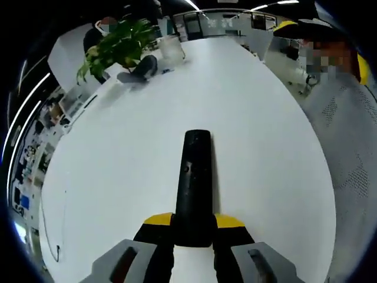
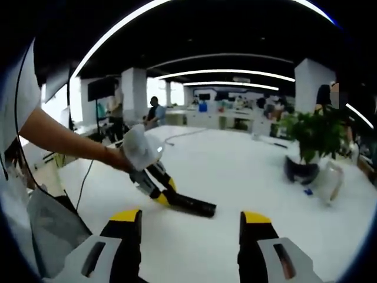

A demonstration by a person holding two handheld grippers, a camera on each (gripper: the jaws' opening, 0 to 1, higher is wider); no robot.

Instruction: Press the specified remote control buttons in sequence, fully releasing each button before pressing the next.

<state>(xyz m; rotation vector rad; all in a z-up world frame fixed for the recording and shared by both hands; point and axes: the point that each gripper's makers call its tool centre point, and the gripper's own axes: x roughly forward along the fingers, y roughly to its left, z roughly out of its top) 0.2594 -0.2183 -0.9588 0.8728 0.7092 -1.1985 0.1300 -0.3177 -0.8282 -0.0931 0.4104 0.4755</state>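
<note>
Left gripper view first: the left gripper (image 1: 192, 233) has its yellow-tipped jaws pinching the near end of the black remote control (image 1: 193, 187), one jaw on each long side. The remote runs straight out from the jaws toward twelve o'clock, its far end over the white worktop (image 1: 118, 177). Up at eleven o'clock, well apart from the remote, a leafy potted plant (image 1: 115, 50) stands on the worktop, with a clear jug (image 1: 172, 49) just beside it toward one o'clock. A thin cable (image 1: 56, 250) trails along the worktop's edge at eight o'clock.

Over in the right gripper view, a person's hand (image 2: 138, 150) comes in from nine o'clock wearing a white glove and carrying the left gripper; the remote sticks out from it low over the worktop, pointing to four o'clock. The right gripper (image 2: 191, 227) hangs at six o'clock, jaws spread wide, nothing between them, clear of the remote. The plant sits out at three o'clock, the jug below it.
</note>
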